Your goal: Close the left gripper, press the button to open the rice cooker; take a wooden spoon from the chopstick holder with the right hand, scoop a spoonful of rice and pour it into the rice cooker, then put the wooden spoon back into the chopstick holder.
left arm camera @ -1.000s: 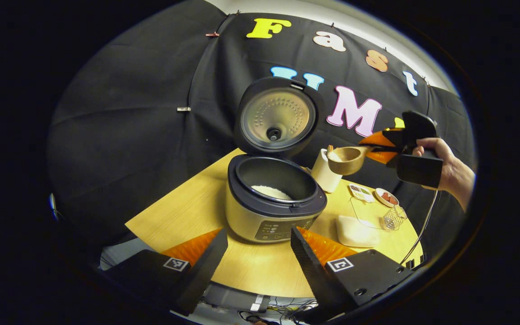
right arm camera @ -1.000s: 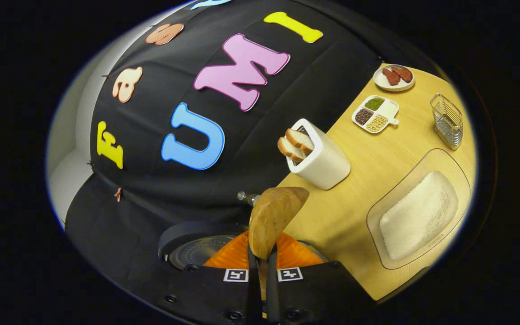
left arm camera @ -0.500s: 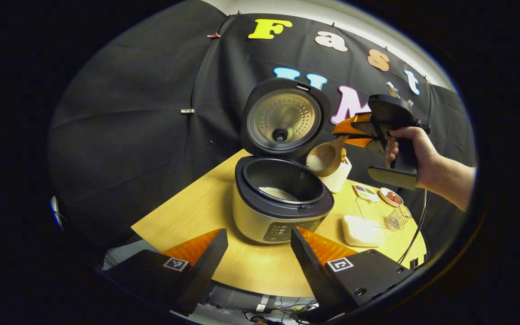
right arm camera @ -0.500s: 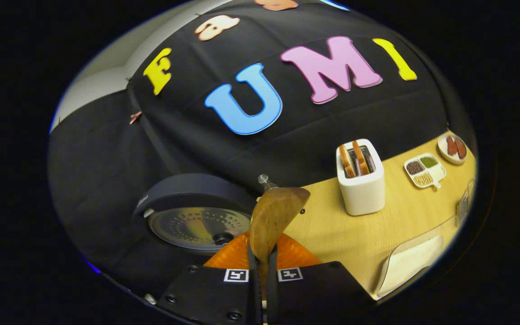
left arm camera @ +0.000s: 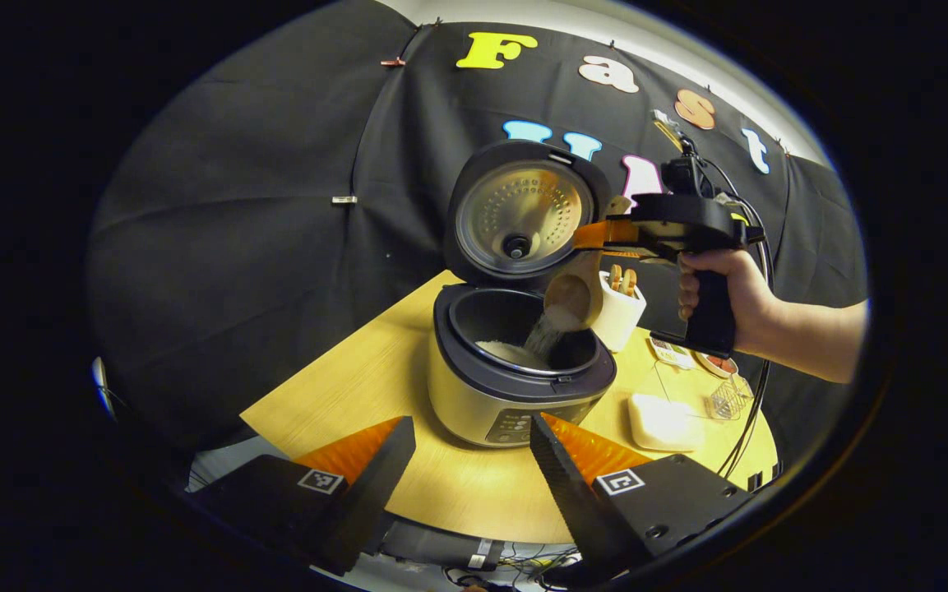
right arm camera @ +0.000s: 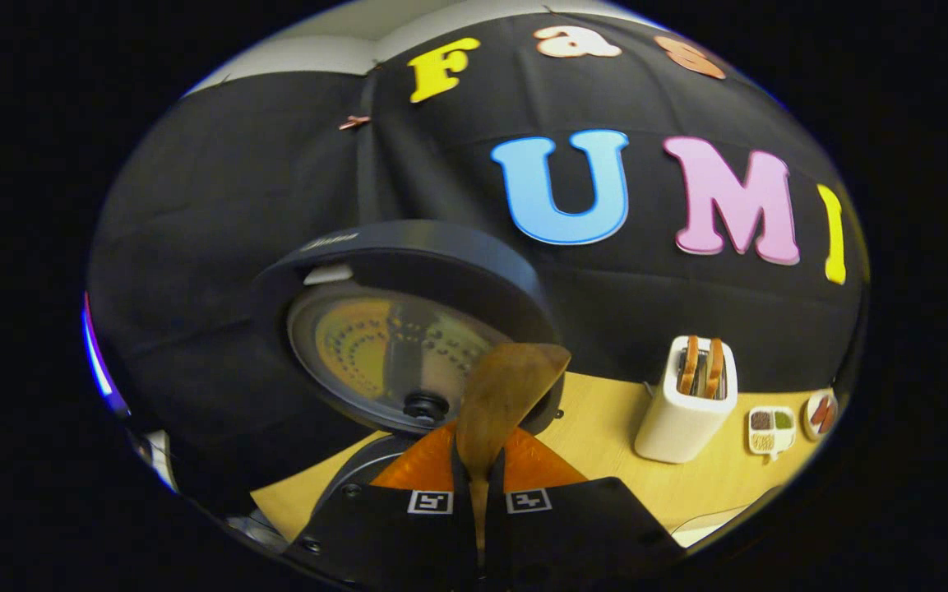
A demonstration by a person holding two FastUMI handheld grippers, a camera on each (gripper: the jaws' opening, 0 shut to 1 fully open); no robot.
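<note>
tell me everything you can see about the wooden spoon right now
The wooden spoon is brown, smooth wood with a deep rounded bowl and a slim handle. The right gripper is shut on the handle, both fingers pressing it. The bowl is tipped down over the open rice cooker, and white rice streams from it into the pot. The right gripper view shows the bowl's rounded back.

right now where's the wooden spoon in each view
Left gripper view: the wooden spoon sits right of centre, tipped over the rice cooker, rice spilling from it into the pot.
Right gripper view: the spoon rises at bottom centre, from the right gripper, whose jaws clamp its handle.
Shared landmark: the cooker's raised lid, just beyond the spoon.
</note>
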